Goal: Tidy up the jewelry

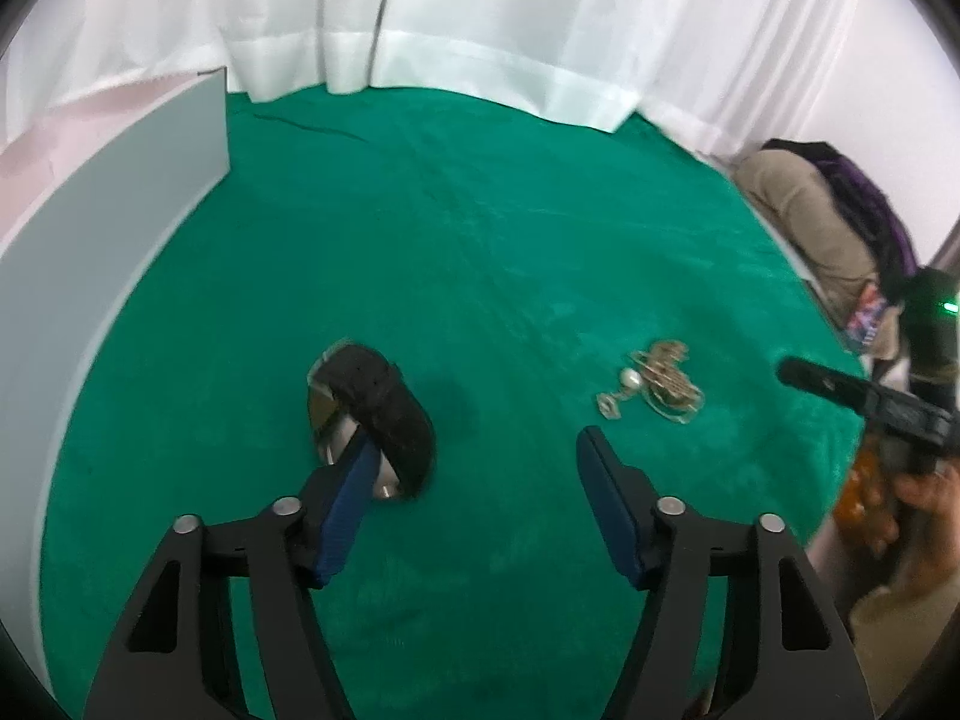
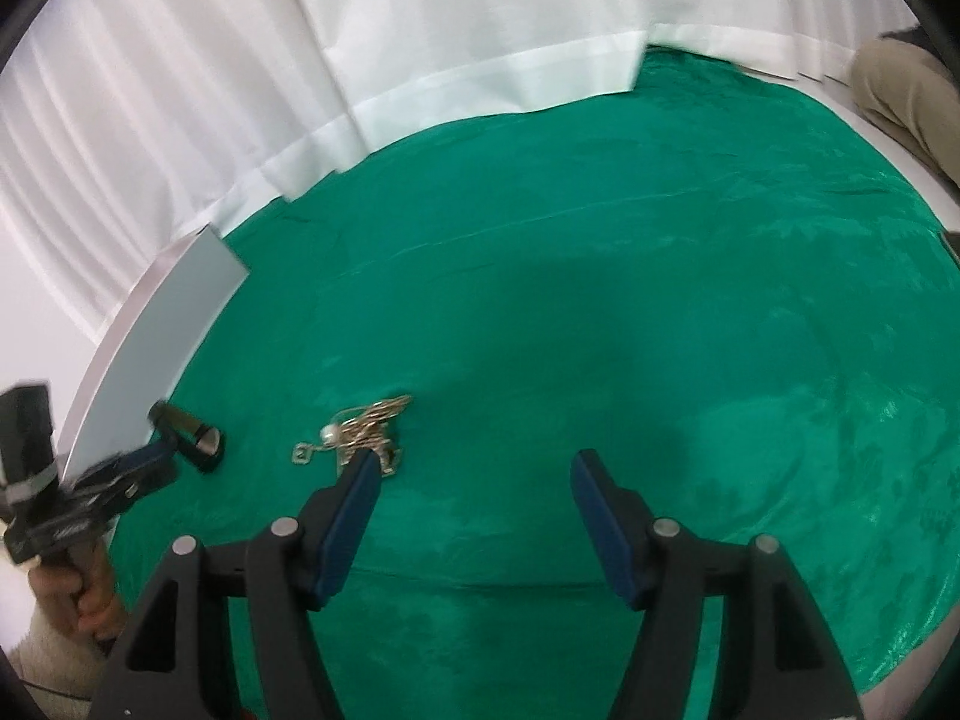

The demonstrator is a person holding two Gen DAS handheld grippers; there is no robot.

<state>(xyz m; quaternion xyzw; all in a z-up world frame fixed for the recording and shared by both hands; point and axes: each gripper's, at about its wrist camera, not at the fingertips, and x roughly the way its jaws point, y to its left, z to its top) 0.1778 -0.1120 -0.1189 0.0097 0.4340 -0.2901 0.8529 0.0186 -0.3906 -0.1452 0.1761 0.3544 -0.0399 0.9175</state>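
Note:
A watch with a black strap and a silver case lies on the green cloth. My left gripper stands open; its left fingertip is right at the watch, and the gap between the jaws holds only cloth. A tangle of gold chain with a pearl lies further right. My right gripper is open too, its left fingertip at the near edge of the tangle. The right wrist view also shows the watch and the left gripper beside it.
A pale grey upright panel borders the cloth on the left. White curtains hang behind the table. A person's leg in beige trousers is at the far right edge. A hand holds the left gripper.

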